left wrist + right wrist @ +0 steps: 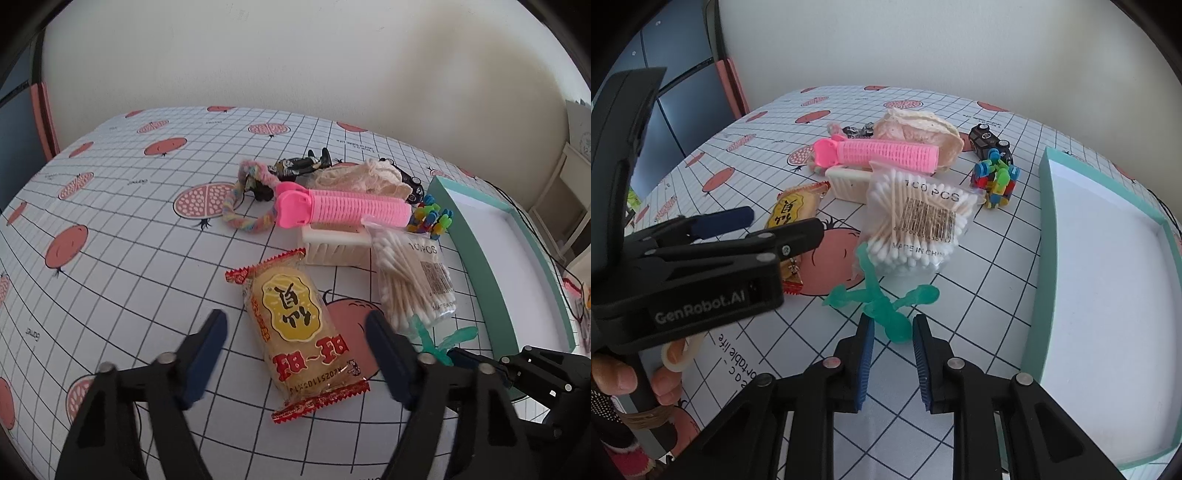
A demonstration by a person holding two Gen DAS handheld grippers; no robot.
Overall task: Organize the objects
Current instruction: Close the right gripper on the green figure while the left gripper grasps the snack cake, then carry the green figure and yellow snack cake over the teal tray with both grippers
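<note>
My left gripper [295,325] is open, its fingers on either side of a yellow snack packet [301,332] with red ends, low over the table. The left gripper also shows in the right wrist view [775,223] over the same packet [792,210]. My right gripper [893,332] is partly open around the head end of a green stretchy toy figure [882,301], not clamped on it. Its tip shows in the left wrist view [465,360] by the figure [439,341]. A bag of cotton swabs [916,221] lies just beyond.
A teal box lid with white inside [1108,266] lies at the right. Behind are a pink hair roller [886,153], a white comb box [849,184], a colourful block toy [995,181], a black toy car [990,142], beige lace cloth [919,129] and a rainbow hair tie [243,199].
</note>
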